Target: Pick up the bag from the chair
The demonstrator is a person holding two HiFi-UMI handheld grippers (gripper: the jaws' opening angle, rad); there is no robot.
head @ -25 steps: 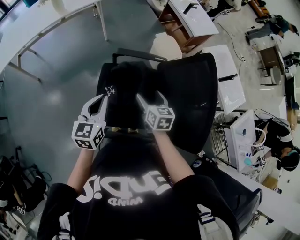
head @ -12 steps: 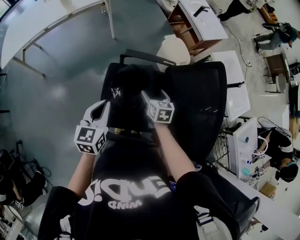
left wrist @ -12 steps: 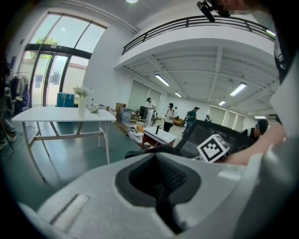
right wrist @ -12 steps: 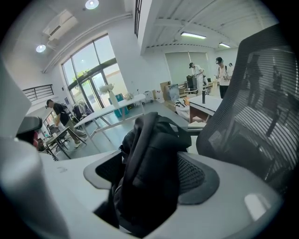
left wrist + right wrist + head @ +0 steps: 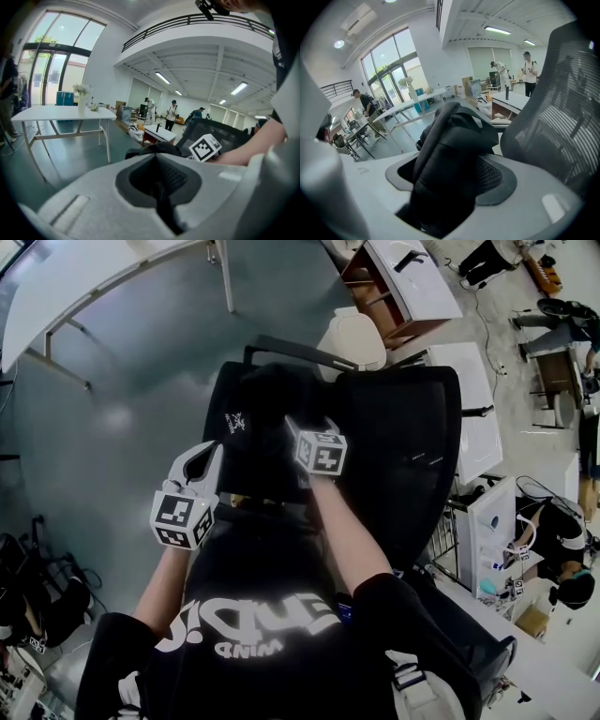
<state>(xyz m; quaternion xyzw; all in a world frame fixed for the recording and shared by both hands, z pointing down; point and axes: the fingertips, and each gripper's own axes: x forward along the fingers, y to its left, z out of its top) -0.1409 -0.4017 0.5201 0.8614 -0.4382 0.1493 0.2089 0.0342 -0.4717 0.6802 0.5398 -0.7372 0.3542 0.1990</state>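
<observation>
A black bag [image 5: 262, 418] sits on the seat of a black mesh office chair [image 5: 403, 456], leaning against its backrest. My right gripper [image 5: 306, 426] is over the bag's top and is shut on the bag's black strap [image 5: 450, 154], which fills the space between its jaws [image 5: 450, 187]. The mesh backrest [image 5: 562, 117] stands close on the right. My left gripper [image 5: 208, 454] hangs at the bag's left edge, apart from it, jaws together and nothing in them [image 5: 159, 180]. In the left gripper view the bag [image 5: 152, 149] shows just past the jaws.
A long white table [image 5: 94, 277] runs along the far left. Behind the chair are a pale round seat [image 5: 354, 338] and a wooden cabinet with a white top [image 5: 394, 282]. White desks [image 5: 464, 399] and seated people crowd the right side. Grey floor lies to the left.
The right gripper has moved a little forward onto the bag's top. The left gripper has hardly moved.
</observation>
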